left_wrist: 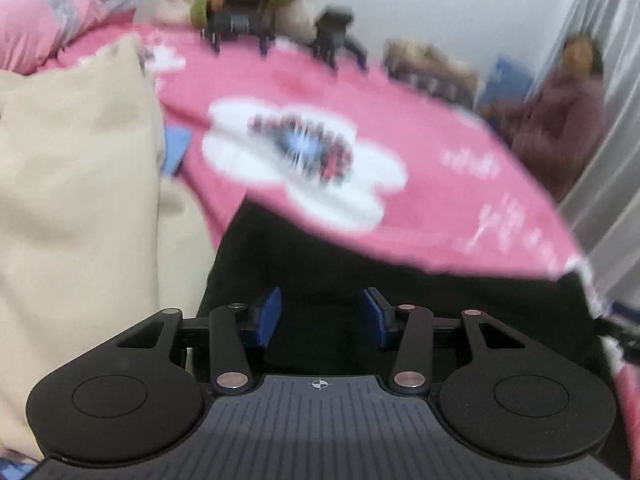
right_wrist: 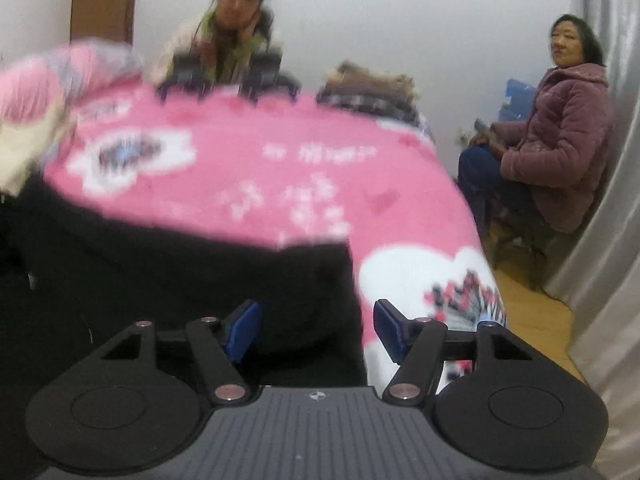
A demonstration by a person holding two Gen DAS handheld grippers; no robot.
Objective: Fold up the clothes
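A black garment [left_wrist: 400,280] lies spread on a pink flowered blanket [left_wrist: 440,200] that covers the bed. My left gripper [left_wrist: 322,300] hovers over the black cloth, open, and its blue pads [left_wrist: 268,316] grip nothing. In the right wrist view the same black garment [right_wrist: 180,272] fills the lower left. My right gripper [right_wrist: 316,312] is open above the garment's right edge, where it meets the blanket [right_wrist: 280,184]. A cream garment [left_wrist: 72,180] is heaped at the left, and shows small at the far left edge of the right wrist view [right_wrist: 16,152].
A person [right_wrist: 228,40] across the bed holds two other grippers [right_wrist: 224,72]. Another person [right_wrist: 560,140] in a mauve jacket sits at the right by a grey curtain [right_wrist: 600,240]. A pile of clothes [right_wrist: 368,88] and a rolled pink quilt [left_wrist: 48,12] lie on the far side.
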